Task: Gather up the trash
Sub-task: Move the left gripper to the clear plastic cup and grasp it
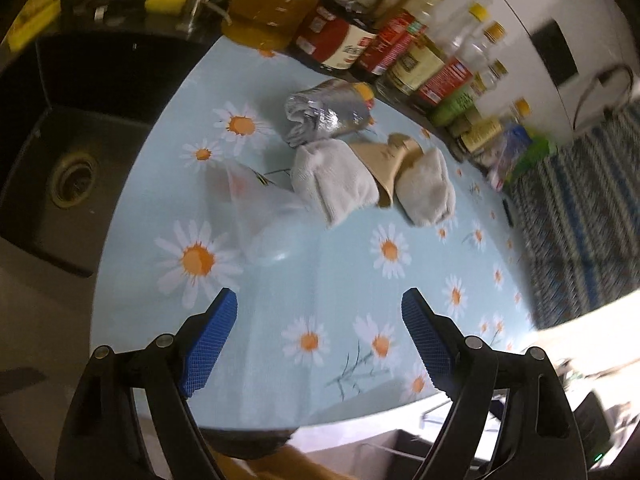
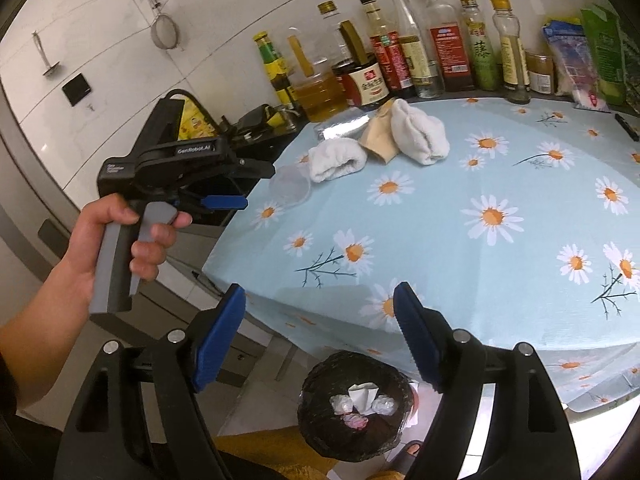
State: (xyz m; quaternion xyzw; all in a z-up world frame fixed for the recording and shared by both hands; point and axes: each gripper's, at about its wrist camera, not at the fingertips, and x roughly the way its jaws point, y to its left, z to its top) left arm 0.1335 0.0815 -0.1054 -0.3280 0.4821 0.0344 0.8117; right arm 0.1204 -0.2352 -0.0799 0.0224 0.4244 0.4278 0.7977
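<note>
Black-lined, the trash bin (image 2: 356, 406) with crumpled scraps shows only in our right view, below the released right gripper (image 2: 320, 336). Our left gripper (image 1: 318, 340), also empty, hovers over the daisy tablecloth (image 1: 320, 280); farther off lie socks (image 1: 334, 182), a clear lid (image 1: 256, 216), then bottles (image 2: 440, 40).

A home kitchen. Dark sink (image 1: 60, 152) with drain at the left of the left wrist view; sauce and oil bottles (image 2: 400, 48) lined along the white tiled wall (image 2: 100, 20); strainer (image 2: 165, 34) hanging upper left; daisy-print tablecloth (image 2: 460, 248) at centre.
</note>
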